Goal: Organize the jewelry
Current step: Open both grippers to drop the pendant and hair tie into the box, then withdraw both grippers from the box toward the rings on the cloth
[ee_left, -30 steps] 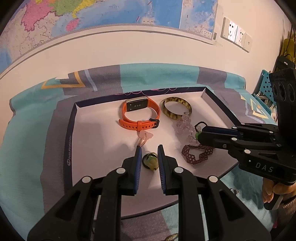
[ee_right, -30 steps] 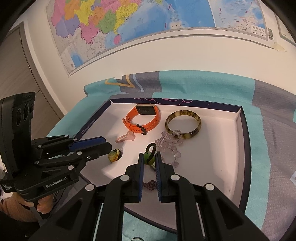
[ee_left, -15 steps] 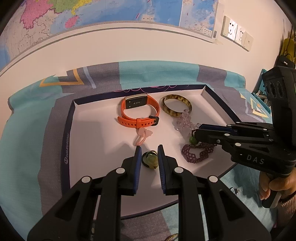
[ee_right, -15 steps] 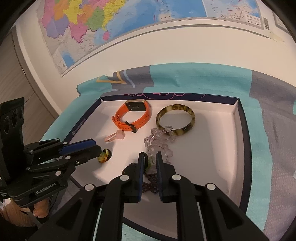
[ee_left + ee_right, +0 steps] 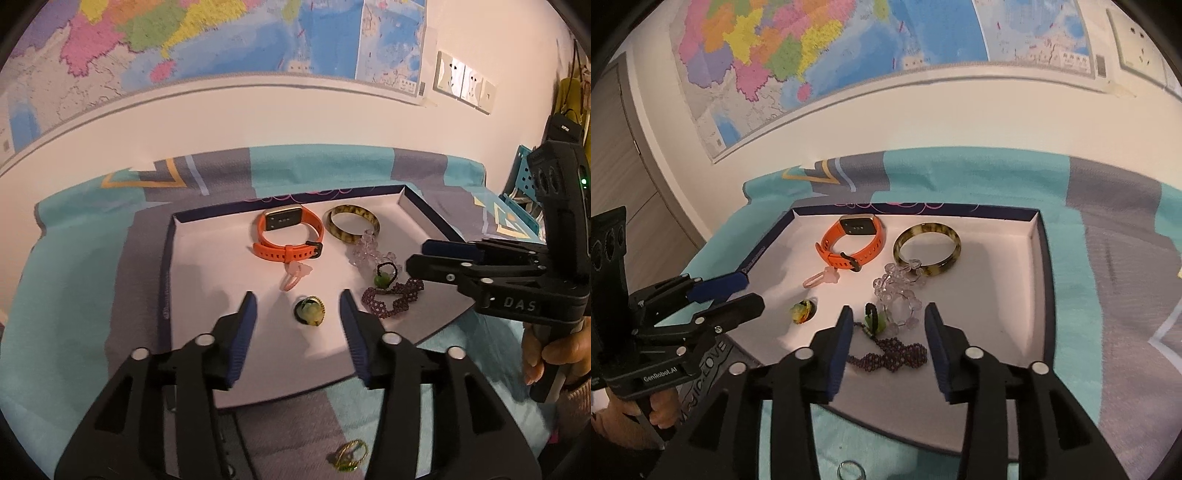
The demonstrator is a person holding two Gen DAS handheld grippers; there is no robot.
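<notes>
A white tray (image 5: 207, 266) (image 5: 997, 295) with a dark blue rim holds an orange watch (image 5: 286, 236), a tortoiseshell bangle (image 5: 352, 223), a clear bead bracelet (image 5: 899, 295), a pink star ring (image 5: 295, 275) and a purple beaded bracelet (image 5: 890, 356). My left gripper (image 5: 298, 295) (image 5: 751, 291) hovers with its jaws opening. A green stone ring (image 5: 309, 312) (image 5: 802, 311) lies free on the tray between them. My right gripper (image 5: 887, 308) (image 5: 419, 254) is also opening. A black cord with a green bead (image 5: 873, 321) (image 5: 384, 275) rests loose on the tray between its fingers.
The tray sits on a teal and grey cloth (image 5: 74, 280). A gold ring with a green stone (image 5: 349, 456) lies on the cloth in front of the tray, and a silver ring (image 5: 849, 470) lies near its front edge. A wall with a map stands close behind.
Both grippers have gone from nearly shut to apart. The green stone ring and the green bead cord, earlier pinched between the fingers, now lie loose on the tray. The left gripper drew back slightly.
</notes>
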